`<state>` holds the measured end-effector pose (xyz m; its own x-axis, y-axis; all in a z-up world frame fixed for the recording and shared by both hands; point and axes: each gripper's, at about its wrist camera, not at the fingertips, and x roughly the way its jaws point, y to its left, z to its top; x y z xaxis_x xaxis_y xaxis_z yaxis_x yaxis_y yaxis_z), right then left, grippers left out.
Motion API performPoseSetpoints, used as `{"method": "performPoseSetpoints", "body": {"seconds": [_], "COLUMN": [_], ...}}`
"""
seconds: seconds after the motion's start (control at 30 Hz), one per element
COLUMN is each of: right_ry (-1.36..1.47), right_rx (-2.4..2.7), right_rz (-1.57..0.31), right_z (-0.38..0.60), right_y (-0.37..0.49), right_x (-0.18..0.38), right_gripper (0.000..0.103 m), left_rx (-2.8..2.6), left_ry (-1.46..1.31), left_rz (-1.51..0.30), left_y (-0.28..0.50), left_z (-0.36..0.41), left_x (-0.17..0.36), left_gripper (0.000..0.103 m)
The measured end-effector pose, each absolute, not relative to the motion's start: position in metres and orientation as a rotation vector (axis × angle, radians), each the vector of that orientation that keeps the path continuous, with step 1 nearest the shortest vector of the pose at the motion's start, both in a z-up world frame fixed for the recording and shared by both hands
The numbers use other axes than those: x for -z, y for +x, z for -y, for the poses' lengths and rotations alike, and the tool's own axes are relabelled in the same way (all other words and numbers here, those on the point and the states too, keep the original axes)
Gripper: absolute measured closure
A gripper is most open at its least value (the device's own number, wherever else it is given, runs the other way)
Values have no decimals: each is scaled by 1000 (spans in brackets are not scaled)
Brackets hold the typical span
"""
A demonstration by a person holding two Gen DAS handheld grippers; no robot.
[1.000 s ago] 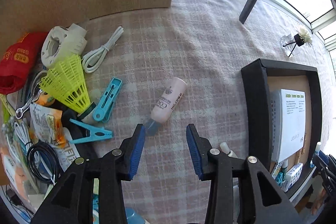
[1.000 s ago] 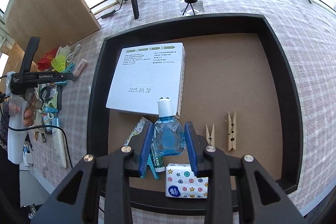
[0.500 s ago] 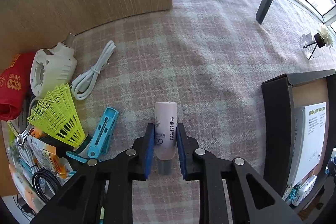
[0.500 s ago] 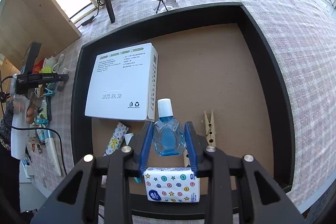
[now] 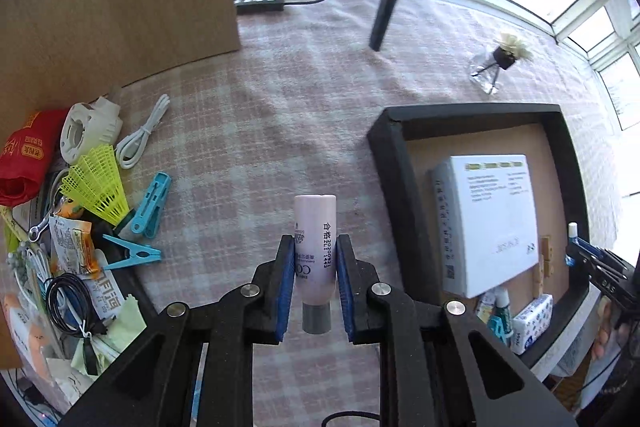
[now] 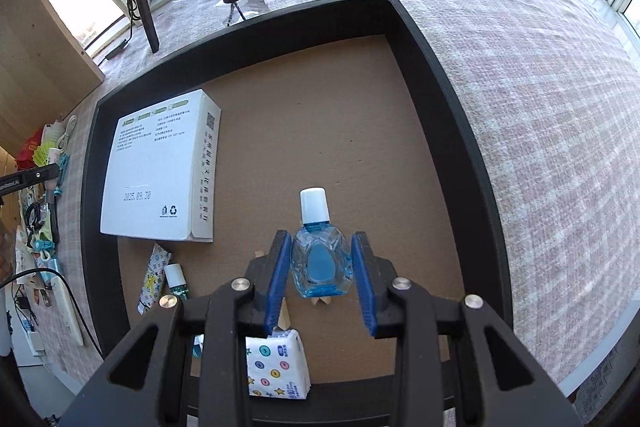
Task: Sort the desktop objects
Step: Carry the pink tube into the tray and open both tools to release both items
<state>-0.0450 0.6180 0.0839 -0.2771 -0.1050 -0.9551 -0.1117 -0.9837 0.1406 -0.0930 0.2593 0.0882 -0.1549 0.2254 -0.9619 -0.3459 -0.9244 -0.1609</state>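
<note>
By the left edge of the surface (image 5: 304, 99) lie a yellow shuttlecock (image 5: 98, 189) and blue clips (image 5: 150, 203). The left hand-held gripper (image 5: 314, 291) has just squeezed in on the pink tube (image 5: 314, 247), now lifted. Only the right view shows the right hand-held gripper (image 6: 322, 277) pinching a blue bottle (image 6: 320, 259) over the black tray (image 6: 444, 83), beside the white box (image 6: 160, 167).

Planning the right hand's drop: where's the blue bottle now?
Right wrist view: blue bottle clamped in the right gripper over the black tray, right of the white box.
</note>
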Motion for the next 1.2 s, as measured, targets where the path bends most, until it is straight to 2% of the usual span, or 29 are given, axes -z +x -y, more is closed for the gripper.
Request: {"method": "performPoseSetpoints", "body": {"seconds": [0.1, 0.3, 0.57, 0.73, 0.9, 1.2], "right_ry": [-1878, -1853, -1854, -1861, -1871, -1869], "right_rx": [-2473, -2459, -2447, -2438, -2427, -2517], "right_rz": [-295, -309, -312, -312, -304, -253], "right_z": [-627, -637, -639, -638, -636, -603], "right_y": [-40, -32, -25, -24, -24, -35], "right_x": [-81, -82, -82, -81, -83, -106], "right_gripper": [73, 73, 72, 72, 72, 72], "left_rx": [-2077, -1977, -1900, -1852, -1864, -1991], "left_ry": [-1688, -1624, -1610, -1613, -1627, -1632], "left_rz": [-144, -213, -300, -339, -274, -218], "left_y": [-79, -42, -7, 1, -3, -20], "left_z": [-294, -359, -395, -405, -397, -347], "left_x": [-106, -104, -94, -92, -98, -112], "left_gripper": [84, 84, 84, 84, 70, 70]}}
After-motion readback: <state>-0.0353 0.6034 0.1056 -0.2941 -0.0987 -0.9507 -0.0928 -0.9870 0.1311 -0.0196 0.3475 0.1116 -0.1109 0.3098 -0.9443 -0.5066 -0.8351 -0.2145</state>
